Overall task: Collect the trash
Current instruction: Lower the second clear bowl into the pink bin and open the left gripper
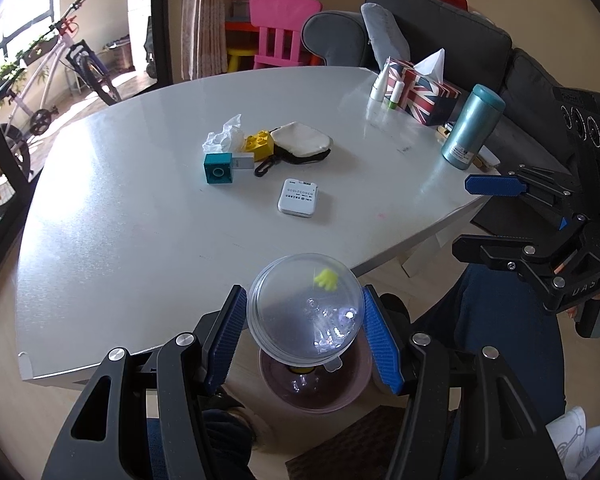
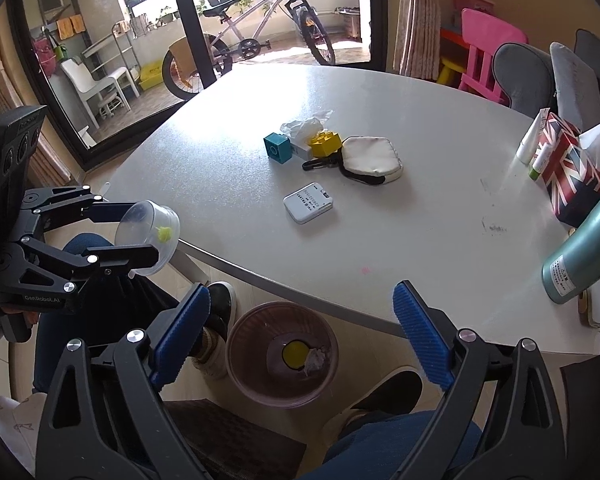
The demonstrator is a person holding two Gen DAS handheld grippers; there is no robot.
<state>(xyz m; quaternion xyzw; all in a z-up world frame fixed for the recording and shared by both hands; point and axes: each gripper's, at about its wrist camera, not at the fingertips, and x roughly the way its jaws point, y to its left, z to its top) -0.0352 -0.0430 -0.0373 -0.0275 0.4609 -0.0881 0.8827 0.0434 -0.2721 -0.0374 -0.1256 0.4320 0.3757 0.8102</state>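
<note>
Cup (image 1: 306, 308) clamped in left claw (image 1: 304, 338), bin (image 1: 314, 380) directly below, off bench (image 1: 140, 220) edge. Right claw (image 2: 300, 336) apart, empty.

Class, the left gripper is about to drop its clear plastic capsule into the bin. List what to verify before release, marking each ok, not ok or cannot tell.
1. Left gripper grips the clear capsule: ok.
2. Capsule over the pink trash bin: ok in the left wrist view; exact alignment cannot tell.
3. Bin mouth unobstructed: ok.
4. Right gripper open and empty: ok.
5. Right gripper clear of the drop path: cannot tell.
6. More trash waiting, crumpled tissue on the table: ok.
</note>
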